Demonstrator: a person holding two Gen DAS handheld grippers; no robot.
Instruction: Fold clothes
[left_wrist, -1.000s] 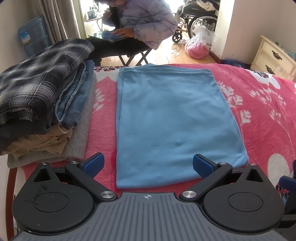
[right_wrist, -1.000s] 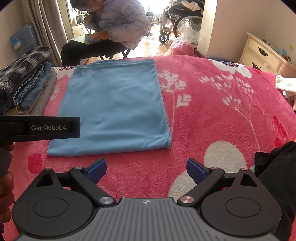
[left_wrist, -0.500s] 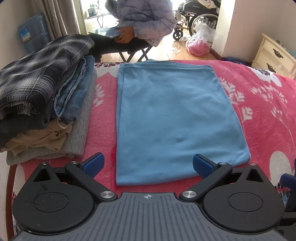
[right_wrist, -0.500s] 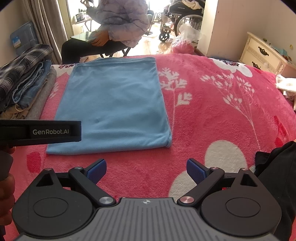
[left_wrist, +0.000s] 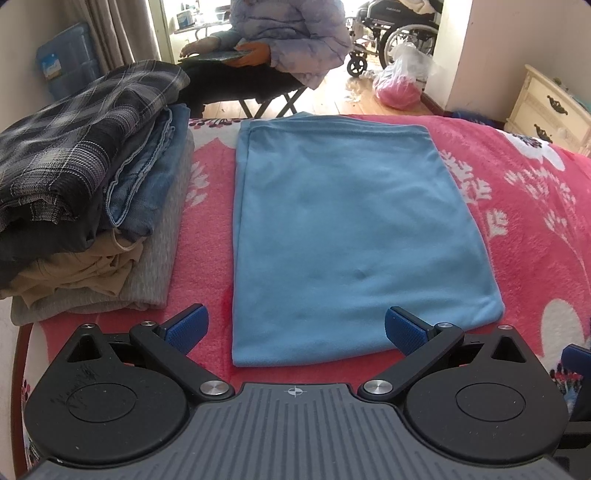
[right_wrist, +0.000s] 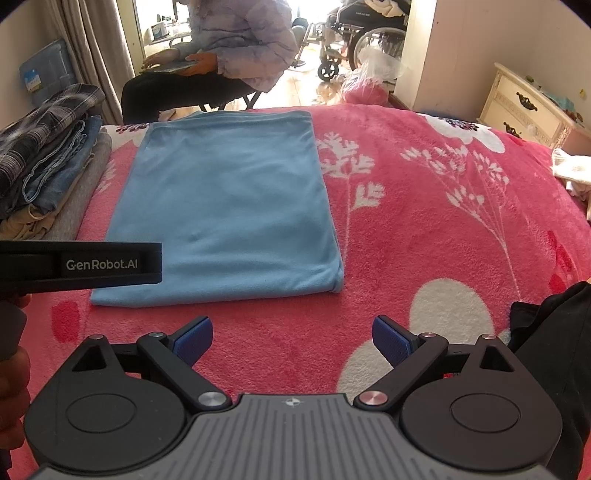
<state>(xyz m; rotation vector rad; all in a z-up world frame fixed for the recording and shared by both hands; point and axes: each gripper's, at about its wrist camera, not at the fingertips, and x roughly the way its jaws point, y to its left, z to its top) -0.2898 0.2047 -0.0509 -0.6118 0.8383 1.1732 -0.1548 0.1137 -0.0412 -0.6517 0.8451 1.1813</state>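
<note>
The left gripper (left_wrist: 293, 326) is held with its blue-padded fingers (left_wrist: 186, 326) spread wide and nothing between them, low over the pink floral fleece blanket (left_wrist: 524, 206) that covers the bed. To its left, at the bed's edge, rises a stack of folded clothes (left_wrist: 85, 206), dark plaid on top, denim, tan and grey beneath. Straight ahead lies the light blue folded garment (left_wrist: 343, 229), a flat smooth rectangle whose long axis runs away from the gripper toward the far edge of the bed; its near short edge falls between the left gripper's fingers, just in front of them. Further right, the right gripper (right_wrist: 291, 339) is likewise spread and empty, hanging over bare blanket with the garment ahead and to its left, its near right corner (right_wrist: 334, 284) a little apart from the fingertips. The left gripper is the nearer one. Judging by the layout, the next fold would bring the near edge toward the far one, each gripper pinching a near corner.
</note>
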